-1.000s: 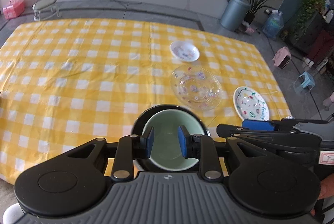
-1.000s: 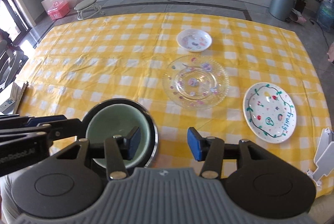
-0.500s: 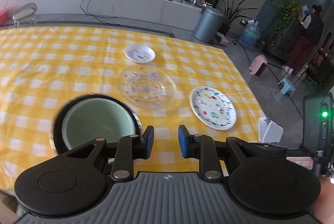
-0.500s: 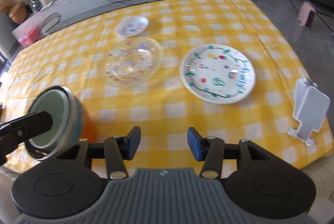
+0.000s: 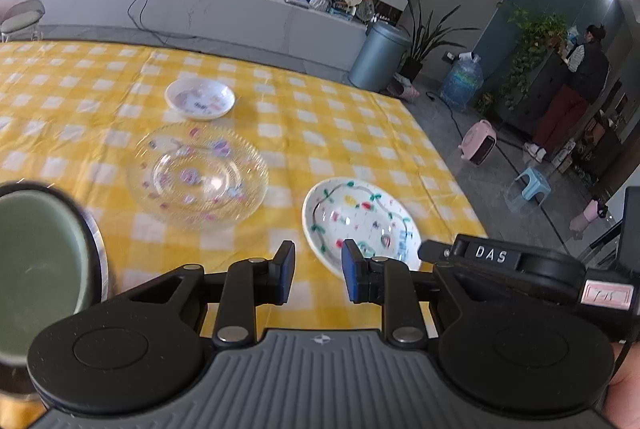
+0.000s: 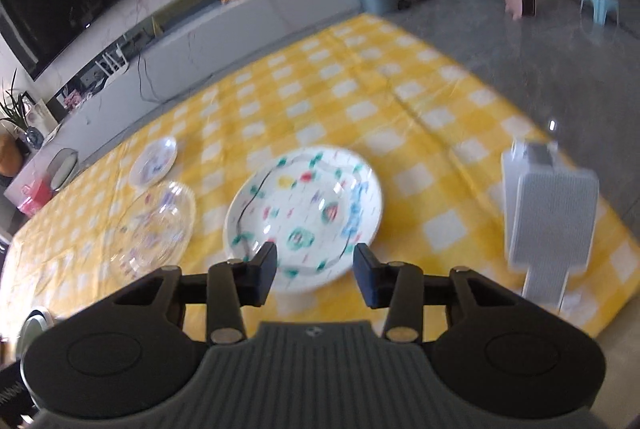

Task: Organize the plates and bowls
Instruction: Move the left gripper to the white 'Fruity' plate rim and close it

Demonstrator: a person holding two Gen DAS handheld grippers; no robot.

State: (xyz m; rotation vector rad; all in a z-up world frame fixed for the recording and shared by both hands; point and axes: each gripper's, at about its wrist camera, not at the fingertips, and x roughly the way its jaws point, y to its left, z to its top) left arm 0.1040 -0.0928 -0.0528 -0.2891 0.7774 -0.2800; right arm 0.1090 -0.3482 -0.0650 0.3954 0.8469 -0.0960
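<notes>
1. Left gripper (image 5: 317, 271): jaws apart w/ a modest gap, nothing between them; it hangs over the near edge of the counter (image 5: 100, 77), which has a yellow-and-white checked cloth.
2. Right gripper (image 6: 315, 277): jaws apart, wider gap, nothing held; it points at the white painted plate (image 6: 303, 213), whose near rim sits just past the fingertips.
3. Same painted plate (image 5: 362, 225) in the left view: lies flat near the counter's right edge, just beyond the left gripper's right finger.
4. Clear glass plate (image 5: 197, 176) w/ small coloured dots: flat on the cloth, beside the painted plate on its left, apart from it.
5. Small white dish (image 5: 200, 98): further back, just behind the glass plate, not touching.
6. Green bowl (image 5: 36, 269) inside a dark, metal-rimmed bowl: at the left edge of the left view, partly cut off, blurred.
7. Pale grey stand (image 6: 550, 217): upright near the counter's right corner, well right of the painted plate.
</notes>
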